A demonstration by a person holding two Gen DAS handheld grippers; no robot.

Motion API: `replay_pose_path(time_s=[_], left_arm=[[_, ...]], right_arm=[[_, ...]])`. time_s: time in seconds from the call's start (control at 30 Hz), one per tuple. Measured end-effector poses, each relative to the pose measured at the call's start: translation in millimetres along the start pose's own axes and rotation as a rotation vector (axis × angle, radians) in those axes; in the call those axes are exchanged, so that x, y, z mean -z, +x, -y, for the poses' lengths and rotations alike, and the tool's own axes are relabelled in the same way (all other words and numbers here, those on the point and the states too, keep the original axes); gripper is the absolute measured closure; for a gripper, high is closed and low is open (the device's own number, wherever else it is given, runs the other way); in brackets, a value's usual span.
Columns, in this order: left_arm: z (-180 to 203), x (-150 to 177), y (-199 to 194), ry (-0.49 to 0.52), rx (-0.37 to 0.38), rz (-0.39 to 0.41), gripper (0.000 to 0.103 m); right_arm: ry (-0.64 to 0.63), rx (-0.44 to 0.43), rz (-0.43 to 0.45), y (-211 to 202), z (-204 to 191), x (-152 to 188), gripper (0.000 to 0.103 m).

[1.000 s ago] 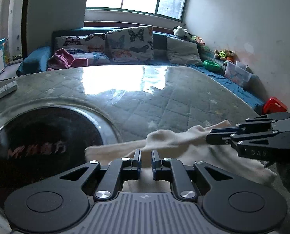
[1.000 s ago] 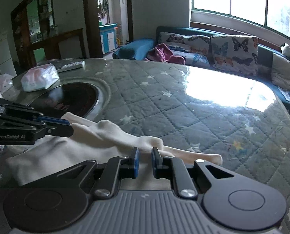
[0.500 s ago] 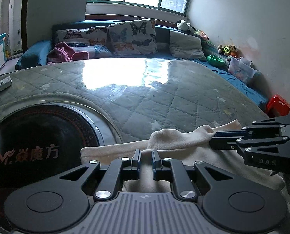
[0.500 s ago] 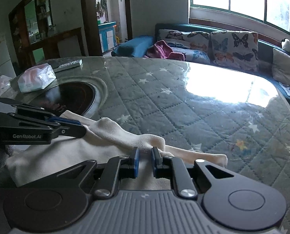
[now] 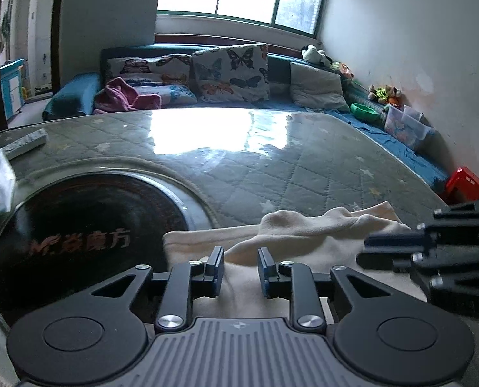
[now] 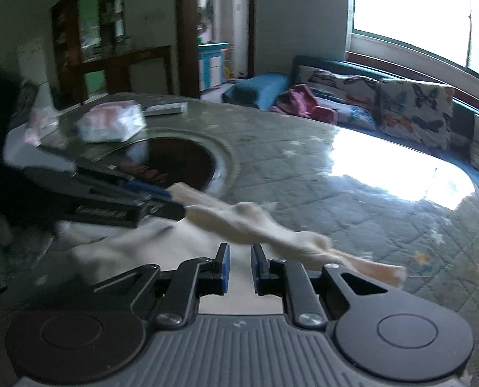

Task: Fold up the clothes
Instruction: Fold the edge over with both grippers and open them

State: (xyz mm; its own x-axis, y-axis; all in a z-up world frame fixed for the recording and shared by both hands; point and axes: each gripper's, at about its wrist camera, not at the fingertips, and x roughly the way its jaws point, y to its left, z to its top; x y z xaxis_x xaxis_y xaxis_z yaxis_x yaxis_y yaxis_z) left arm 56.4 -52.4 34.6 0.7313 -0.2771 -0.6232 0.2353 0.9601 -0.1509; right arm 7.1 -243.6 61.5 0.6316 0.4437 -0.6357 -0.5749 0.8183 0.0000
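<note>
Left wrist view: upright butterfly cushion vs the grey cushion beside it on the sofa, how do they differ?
The butterfly cushion is pale with a multicoloured butterfly print; the grey cushion is plain. The butterfly cushion sits mid-sofa; the grey cushion sits to its right, nearer the white wall. Shared: both are squarish and lean against the backrest of the blue sofa.

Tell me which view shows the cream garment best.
The left wrist view: the garment is sharp there, its bunched fold lying on the quilted table. The right wrist view shows it blurred, stretched beside the left gripper.
</note>
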Motion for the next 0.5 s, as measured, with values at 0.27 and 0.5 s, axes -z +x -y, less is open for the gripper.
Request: replay_pose_path(time_s=[0.27,0.5], left_arm=[[-29,21,-34,-0.094,-0.067,0.025,0.073],[-53,30,-54,-0.182,-0.113,0.041,0.065]], right_arm=[[-0.15,-0.094,-0.016,-10,-58,9,0.079],[-0.261,-0.145,-0.021,-3,-96,11,0.072]])
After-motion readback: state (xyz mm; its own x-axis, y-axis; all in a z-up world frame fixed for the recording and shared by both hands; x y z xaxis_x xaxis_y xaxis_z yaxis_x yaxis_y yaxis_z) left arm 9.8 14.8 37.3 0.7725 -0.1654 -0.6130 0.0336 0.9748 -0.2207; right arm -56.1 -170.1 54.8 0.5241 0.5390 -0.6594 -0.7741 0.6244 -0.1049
